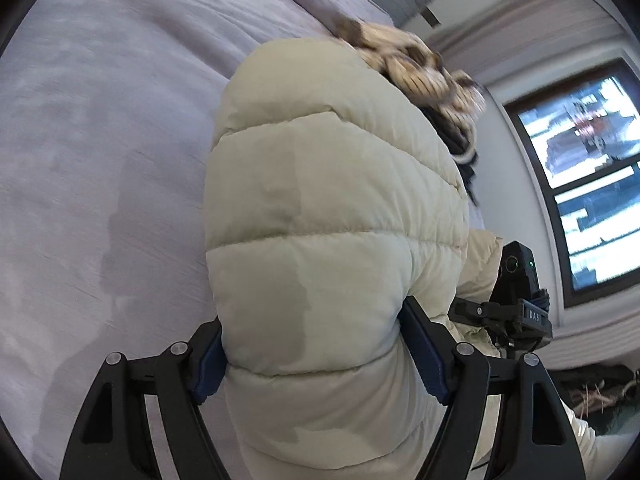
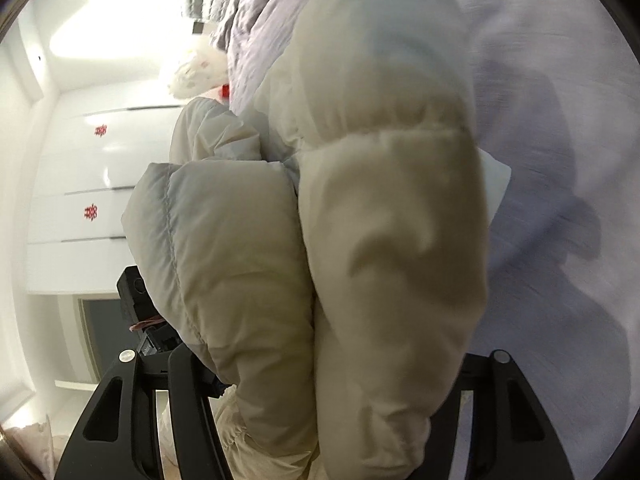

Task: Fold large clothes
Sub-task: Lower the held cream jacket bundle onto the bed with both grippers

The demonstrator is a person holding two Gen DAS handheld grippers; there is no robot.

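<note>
A cream puffer jacket (image 1: 320, 200) hangs bunched above the bed. In the left wrist view my left gripper (image 1: 316, 356) is shut on a thick quilted fold, and both blue pads (image 1: 208, 364) press into it. A leopard-print patch (image 1: 416, 64) shows at the jacket's far end. In the right wrist view the jacket (image 2: 392, 220) bulges out between the fingers of my right gripper (image 2: 332, 380), which is shut on it with its pads hidden by the fabric. Each gripper shows in the other's view, the right one (image 1: 516, 304) and the left one (image 2: 136, 292).
The bed's lilac-grey sheet (image 1: 100, 120) lies under the jacket, with rumpled bedding (image 2: 256, 32) at its head. A window (image 1: 588, 180) is on the right wall. White wardrobe doors (image 2: 100, 160) with red stickers stand on the other side. Dark clutter (image 1: 592, 392) lies on the floor.
</note>
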